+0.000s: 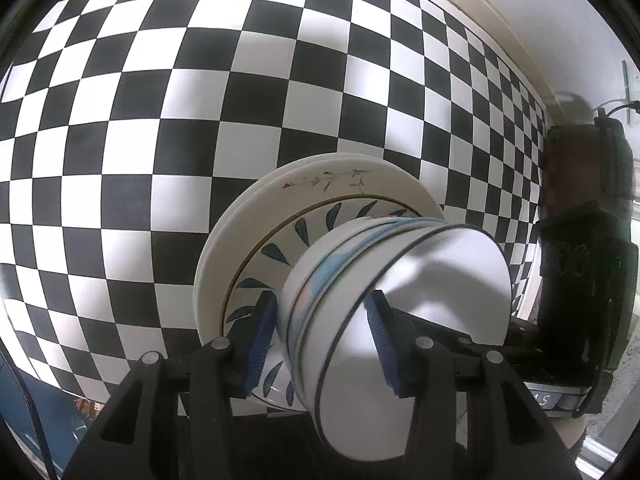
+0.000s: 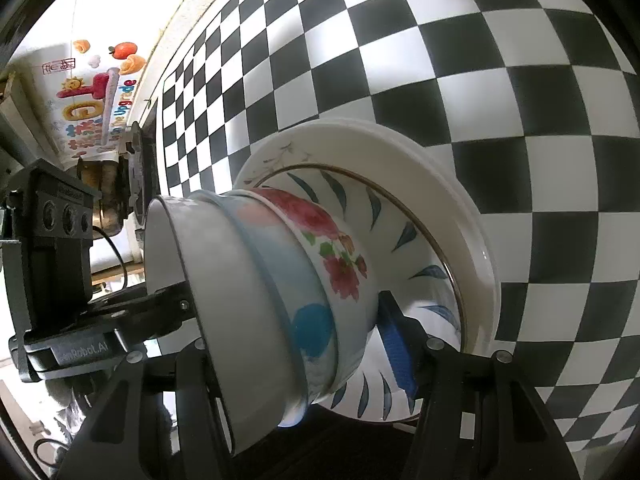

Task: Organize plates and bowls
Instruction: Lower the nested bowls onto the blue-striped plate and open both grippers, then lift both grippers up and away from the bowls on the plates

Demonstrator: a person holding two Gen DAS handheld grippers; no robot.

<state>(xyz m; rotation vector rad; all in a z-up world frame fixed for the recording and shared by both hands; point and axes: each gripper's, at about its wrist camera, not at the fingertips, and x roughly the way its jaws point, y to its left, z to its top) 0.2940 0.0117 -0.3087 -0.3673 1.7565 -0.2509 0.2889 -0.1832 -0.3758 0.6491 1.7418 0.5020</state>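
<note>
Above the checkered floor (image 1: pixel 160 120), both tongs angled down; left tongs (image 1: pixel 324 344) and right tongs (image 2: pixel 304 344) pinching the bowl stack (image 1: pixel 400 300).

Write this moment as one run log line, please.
scene: nested ceramic bowls on stacked white plates, checkered surface | left tool: shut on bowls | right tool: shut on bowls

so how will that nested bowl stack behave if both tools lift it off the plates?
Likely heavy and rigid: the bowl stack looks like glazed ceramic, three nested. The glossy walls suggest the bowls could slip against each other if tilted. Probably fragile too, with hard rims bearing on the leaf-pattern plate. The left tool and right tool each straddle a wall.
</note>
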